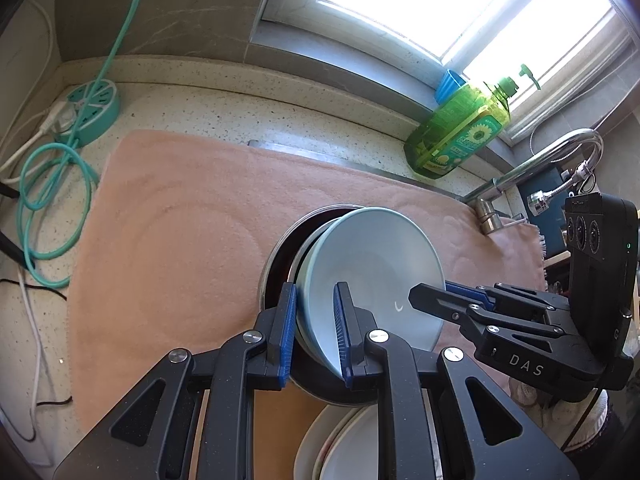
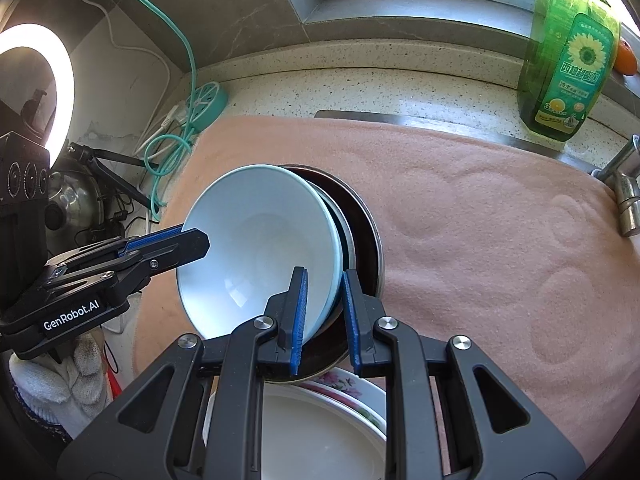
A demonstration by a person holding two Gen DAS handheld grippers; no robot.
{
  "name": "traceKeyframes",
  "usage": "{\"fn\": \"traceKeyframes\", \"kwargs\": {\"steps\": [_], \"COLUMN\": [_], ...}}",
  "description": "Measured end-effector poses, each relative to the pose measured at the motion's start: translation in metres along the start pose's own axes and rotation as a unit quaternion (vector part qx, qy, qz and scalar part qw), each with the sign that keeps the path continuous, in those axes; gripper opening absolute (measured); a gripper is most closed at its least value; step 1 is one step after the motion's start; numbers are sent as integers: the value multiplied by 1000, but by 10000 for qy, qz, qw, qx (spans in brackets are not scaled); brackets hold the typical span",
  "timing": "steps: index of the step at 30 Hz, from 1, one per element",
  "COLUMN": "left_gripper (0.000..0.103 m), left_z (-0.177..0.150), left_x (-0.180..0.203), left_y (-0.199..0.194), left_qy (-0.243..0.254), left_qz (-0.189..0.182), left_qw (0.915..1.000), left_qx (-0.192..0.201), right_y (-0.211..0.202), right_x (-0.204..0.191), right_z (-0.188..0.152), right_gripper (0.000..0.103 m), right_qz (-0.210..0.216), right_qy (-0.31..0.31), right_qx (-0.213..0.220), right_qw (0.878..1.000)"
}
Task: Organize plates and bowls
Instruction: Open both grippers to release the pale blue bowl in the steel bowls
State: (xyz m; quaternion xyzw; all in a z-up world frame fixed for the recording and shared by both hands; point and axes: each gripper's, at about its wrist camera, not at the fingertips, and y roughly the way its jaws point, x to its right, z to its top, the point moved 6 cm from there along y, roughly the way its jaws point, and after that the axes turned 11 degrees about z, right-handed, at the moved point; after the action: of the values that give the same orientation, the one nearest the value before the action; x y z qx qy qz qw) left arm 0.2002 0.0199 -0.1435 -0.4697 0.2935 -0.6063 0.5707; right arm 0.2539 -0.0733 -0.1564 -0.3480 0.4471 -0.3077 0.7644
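Note:
A pale blue bowl (image 1: 372,264) is tilted on edge inside a steel bowl (image 1: 276,256) over the pink towel. My left gripper (image 1: 316,300) is shut on the blue bowl's near rim. My right gripper (image 2: 324,284) is shut on the blue bowl's (image 2: 256,248) opposite rim, with the steel bowl (image 2: 368,232) behind it. Each gripper shows in the other's view: the right gripper (image 1: 424,296) at right, the left gripper (image 2: 196,240) at left. A stack of white plates (image 2: 320,432), one with a flower rim (image 2: 344,384), lies below the bowls; it also shows in the left wrist view (image 1: 344,448).
A pink towel (image 1: 180,240) covers the counter. A green soap bottle (image 1: 456,132) stands by the window sill. A steel tap (image 1: 536,164) is at right. A teal power strip (image 1: 92,108) with looped cable sits at left. A ring light (image 2: 36,92) glows at far left.

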Motion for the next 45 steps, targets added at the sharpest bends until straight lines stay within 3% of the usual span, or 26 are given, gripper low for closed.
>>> {"fn": "traceKeyframes", "kwargs": {"steps": [15, 27, 30, 32, 35, 45], "left_gripper": [17, 19, 27, 30, 43, 48], "left_z": [-1, 1, 2, 3, 4, -2], "left_x": [-1, -4, -5, -7, -10, -28], "left_y": [7, -1, -5, -8, -11, -14], "left_qy": [11, -43, -70, -81, -135, -375], "left_qz": [-2, -53, -71, -88, -90, -126], "left_qw": [10000, 10000, 9999, 9998, 9997, 9990], "left_qx": [-71, 68, 127, 148, 197, 185], "right_y": [0, -19, -24, -27, -31, -42], "right_x": [-1, -14, -14, -12, -9, 10], "right_z": [-1, 8, 10, 11, 11, 6], "right_gripper": [21, 57, 60, 68, 77, 81], "right_qz": [-13, 30, 38, 74, 90, 117], "right_qy": [-77, -311, -310, -280, -235, 20], "right_qx": [19, 368, 462, 512, 593, 690], "right_qw": [10000, 9988, 9984, 9983, 9979, 9975]}}
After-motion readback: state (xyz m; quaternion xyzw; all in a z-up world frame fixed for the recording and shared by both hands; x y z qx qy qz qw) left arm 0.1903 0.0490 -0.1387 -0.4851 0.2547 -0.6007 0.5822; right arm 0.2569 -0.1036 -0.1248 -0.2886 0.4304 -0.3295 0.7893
